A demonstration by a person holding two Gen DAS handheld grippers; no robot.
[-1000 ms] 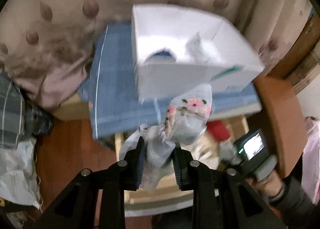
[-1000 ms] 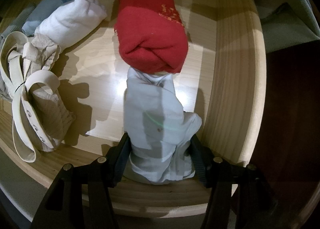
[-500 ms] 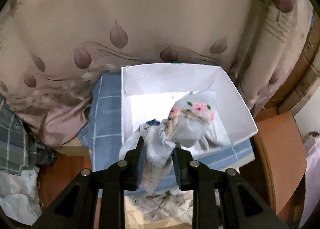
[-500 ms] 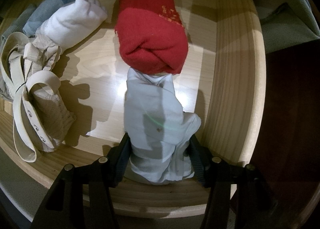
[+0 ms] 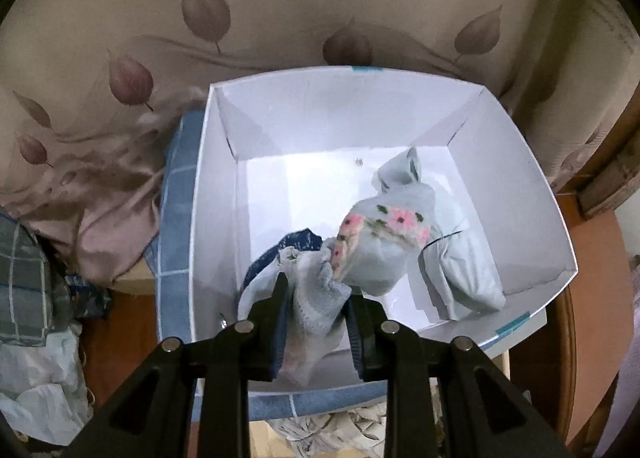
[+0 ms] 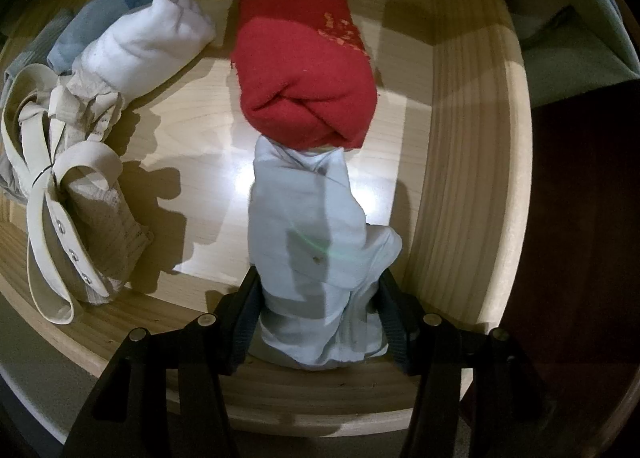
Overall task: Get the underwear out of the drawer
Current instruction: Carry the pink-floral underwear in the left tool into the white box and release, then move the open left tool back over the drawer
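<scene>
Left gripper [image 5: 316, 298] tilts steeply down over the white box [image 5: 532, 193], jaws opening around floral underwear [image 5: 380, 246]. Right gripper [image 6: 318, 310] points straight down into the drawer [image 6: 472, 161], clamping pale blue underwear [image 6: 312, 234].

Close downward views: box [image 5: 520, 185], drawer [image 6: 472, 161]

Left gripper [image 5: 316, 298] angled steeply down, jaws opening around cloth, right gripper [image 6: 316, 298] pointing straight down, clamped
</scene>
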